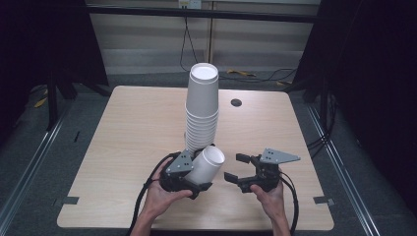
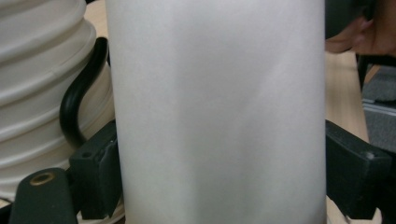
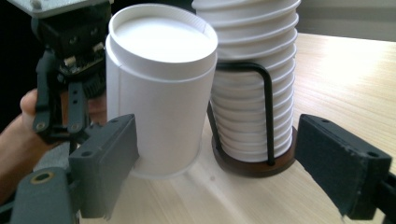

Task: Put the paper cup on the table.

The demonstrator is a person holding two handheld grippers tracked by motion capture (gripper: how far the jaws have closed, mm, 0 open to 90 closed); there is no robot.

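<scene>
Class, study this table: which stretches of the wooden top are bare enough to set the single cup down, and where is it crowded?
Bare: the tabletop left of the cup stack, and the right side beyond the cable hole. Crowded: the near middle, where the left gripper holds the paper cup beside the stack's holder, facing the right gripper.

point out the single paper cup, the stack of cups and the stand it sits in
single paper cup [image 1: 205, 167], high view, on its side wall.
stack of cups [image 1: 202, 110], high view, mid-height on the stack.
stand [image 3: 267, 109], right gripper view, on its black wire upright.

Lab-style recording bay, bare wooden table [image 1: 123, 147], black curtains [image 1: 44, 39], floor rails [image 1: 29, 162], loose cables [image 1: 255, 76]
</scene>
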